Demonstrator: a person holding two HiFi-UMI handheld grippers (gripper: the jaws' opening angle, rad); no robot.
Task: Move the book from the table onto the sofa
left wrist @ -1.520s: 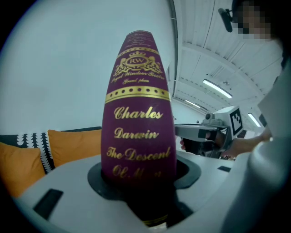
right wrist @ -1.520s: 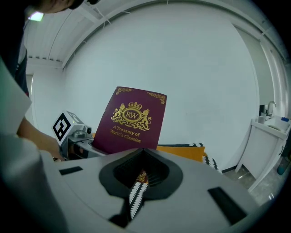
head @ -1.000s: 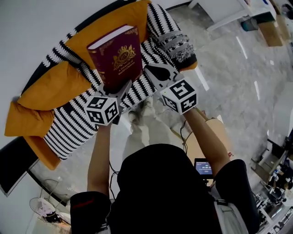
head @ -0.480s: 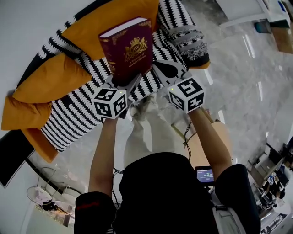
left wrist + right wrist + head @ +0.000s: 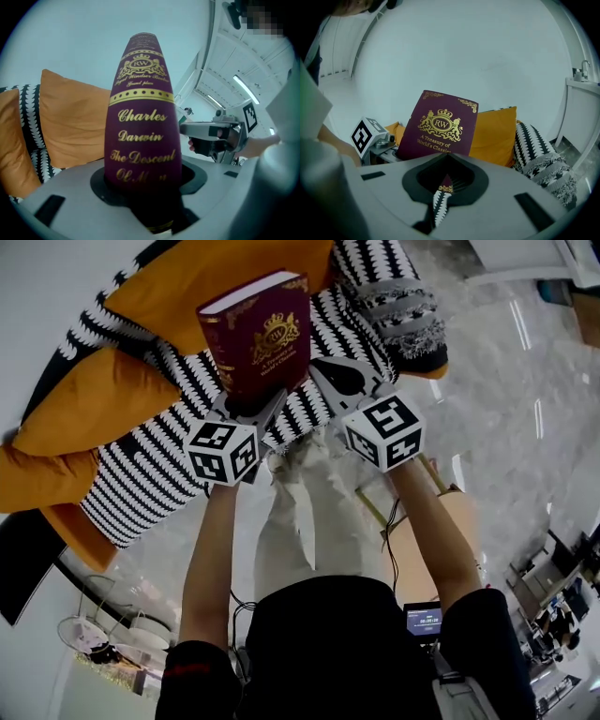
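**While the book (image 5: pixel 255 338) hangs over the sofa (image 5: pixel 141 474) — set-down left to do**

Although the table is nowhere in these views, the book is plainly off it: pick-up and carry look finished. It stands upright, front cover toward the person, above the striped seat and in front of an orange back cushion (image 5: pixel 187 296). Whether its lower edge touches the fabric I cannot tell.

Left gripper (image 5: pixel 246 413): clamped on the foot of the spine, jaws held partway apart by the book's thickness. It alone carries the weight.

Right gripper (image 5: pixel 342 381): jaws pressed together, nothing between them. It sits just beside the book's lower right corner; contact uncertain.

Left to do, by my reading: lower the book, lay it on the seat, let go, pull back.

Surface: the seat cover is black-and-white stripe, soft and uneven — a tall book set on its edge would likely topple, so flat is safer. More orange cushions (image 5: pixel 84 404) at the far end, and a fringed striped throw (image 5: pixel 408 315) on the near arm.

Room: white wall (image 5: pixel 47 296) behind the sofa, glossy grey marbled floor (image 5: pixel 525 381), a tan wooden piece (image 5: pixel 450 521) by the person's right side, clutter along the lower right edge.
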